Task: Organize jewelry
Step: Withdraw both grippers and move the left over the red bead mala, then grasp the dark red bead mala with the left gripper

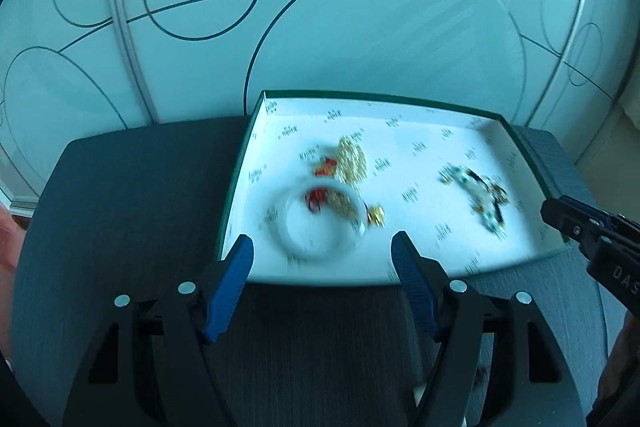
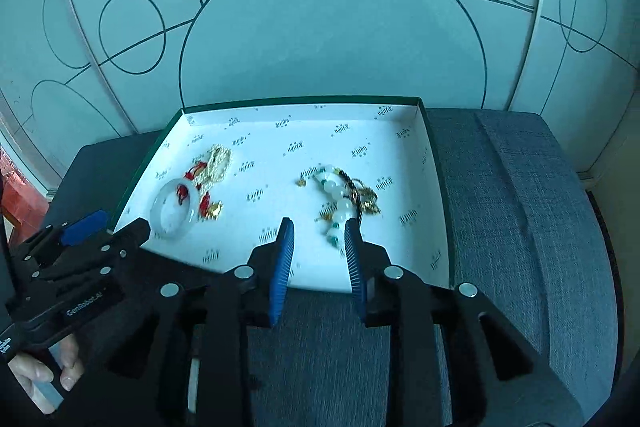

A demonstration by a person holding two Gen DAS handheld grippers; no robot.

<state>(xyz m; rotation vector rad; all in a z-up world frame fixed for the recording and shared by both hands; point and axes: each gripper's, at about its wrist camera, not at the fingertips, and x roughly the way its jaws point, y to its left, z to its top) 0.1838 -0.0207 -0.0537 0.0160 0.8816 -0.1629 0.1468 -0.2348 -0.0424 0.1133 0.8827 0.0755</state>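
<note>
White card lines the shallow green-edged box [image 2: 434, 163], which sits on a grey padded seat [image 2: 520, 211] in front of a pale wall with circle patterns. All the jewelry lies inside the box, in two heaps well apart. Toward the left side is a pale bangle [image 2: 175, 213] with a gold chain [image 2: 219, 163] and red-and-gold charms [image 2: 208, 205] touching or just beside it. Toward the right is a bead bracelet [image 2: 340, 203] tangled with dark cord and gold bits.

Both tools hang at the near edge of the box, neither holding anything. The left gripper [image 1: 322, 251] is spread wide, its jaws framing the bangle from the near side, though that view is blurred. The right gripper [image 2: 318, 233] is partly open, with the near end of the bead bracelet just ahead of its tips.

This looks like the approach before a first pick. Next, I judge, each gripper must reach in and close on one piece only, lifting slowly so the tangled neighbours do not drag along.
</note>
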